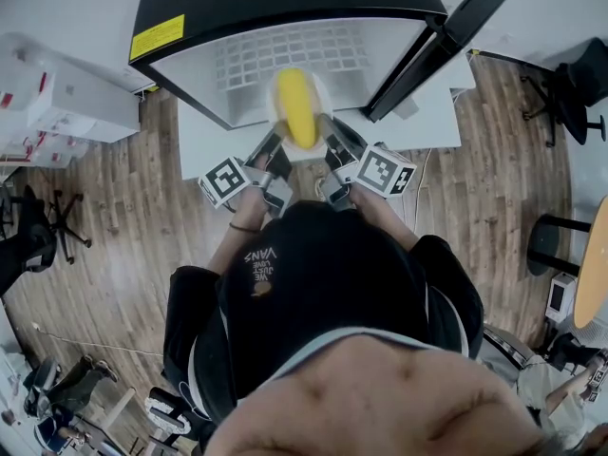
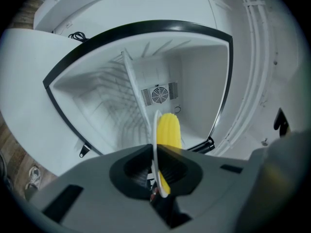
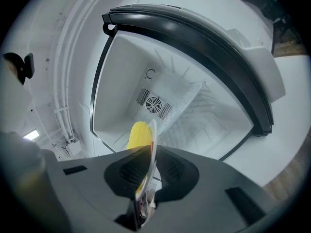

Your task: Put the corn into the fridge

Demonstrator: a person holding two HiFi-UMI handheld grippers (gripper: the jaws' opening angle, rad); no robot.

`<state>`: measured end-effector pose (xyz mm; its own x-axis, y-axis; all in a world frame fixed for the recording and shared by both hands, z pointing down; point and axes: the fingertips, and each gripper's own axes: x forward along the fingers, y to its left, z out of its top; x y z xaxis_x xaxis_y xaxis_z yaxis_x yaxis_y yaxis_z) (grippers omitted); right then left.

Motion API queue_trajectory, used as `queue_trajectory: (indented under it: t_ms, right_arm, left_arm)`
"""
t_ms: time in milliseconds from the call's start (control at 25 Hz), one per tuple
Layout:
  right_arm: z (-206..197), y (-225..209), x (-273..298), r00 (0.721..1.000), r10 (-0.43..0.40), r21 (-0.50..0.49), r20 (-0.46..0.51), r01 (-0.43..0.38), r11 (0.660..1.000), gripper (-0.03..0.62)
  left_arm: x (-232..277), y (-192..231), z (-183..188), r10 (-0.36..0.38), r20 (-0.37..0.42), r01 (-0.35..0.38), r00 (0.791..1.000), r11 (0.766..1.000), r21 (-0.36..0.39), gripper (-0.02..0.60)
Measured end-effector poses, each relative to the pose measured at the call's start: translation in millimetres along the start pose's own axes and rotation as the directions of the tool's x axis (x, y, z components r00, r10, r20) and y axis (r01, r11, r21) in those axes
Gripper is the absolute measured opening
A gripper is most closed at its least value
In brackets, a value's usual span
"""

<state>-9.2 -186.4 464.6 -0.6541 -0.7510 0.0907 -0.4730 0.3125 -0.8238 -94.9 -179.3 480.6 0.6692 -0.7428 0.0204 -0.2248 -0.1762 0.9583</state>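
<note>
A yellow corn cob (image 1: pixel 297 108) lies on a small white plate (image 1: pixel 320 90) held level in front of the open fridge (image 1: pixel 190 8). My left gripper (image 1: pixel 270 154) is shut on the plate's left rim and my right gripper (image 1: pixel 333 146) on its right rim. In the left gripper view the plate (image 2: pixel 156 130) shows edge-on between the jaws of the left gripper (image 2: pixel 156 166), with the corn (image 2: pixel 169 130) to its right. In the right gripper view the plate (image 3: pixel 153 140) is pinched by the right gripper (image 3: pixel 148 171), with the corn (image 3: pixel 138 133) to its left. The fridge is white inside, with a wire shelf (image 2: pixel 114 98) and a fan vent (image 3: pixel 154 103).
The fridge door (image 1: pixel 446 38) stands swung open at the right. The fridge sits on a white base (image 1: pixel 427 126) on a wooden floor. White boxes (image 1: pixel 57 103) stand at the left, an office chair (image 1: pixel 575 88) at the far right and another (image 1: pixel 43 226) at the left.
</note>
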Motion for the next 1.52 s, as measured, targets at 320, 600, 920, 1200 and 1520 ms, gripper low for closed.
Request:
queue_trajectory:
  t_ms: [320, 600, 920, 1200, 1520]
  right_arm:
    - [11, -7, 10, 1.000, 0.008, 0.005, -0.012, -0.008, 1.000, 0.032]
    - [21, -13, 21, 0.999, 0.019, 0.015, -0.026, -0.018, 1.000, 0.032]
    - [30, -18, 29, 0.999, 0.028, 0.022, -0.031, -0.027, 0.999, 0.032]
    - [35, -24, 36, 0.999, 0.029, 0.028, -0.041, -0.028, 0.999, 0.032]
    - [39, -27, 45, 0.998, 0.036, 0.039, -0.057, -0.034, 0.999, 0.032]
  left_arm:
    - [16, -4, 7, -0.028, 0.015, 0.028, 1.000, 1.000, -0.009, 0.035]
    - [25, 8, 16, 0.027, 0.021, -0.027, 0.999, 1.000, 0.014, 0.035]
    - [37, 5, 23, 0.011, 0.029, -0.012, 1.000, 1.000, 0.017, 0.035]
    - [44, 7, 28, 0.021, 0.033, -0.022, 0.999, 1.000, 0.019, 0.035]
    - [50, 7, 34, 0.019, 0.043, -0.020, 0.999, 1.000, 0.017, 0.035]
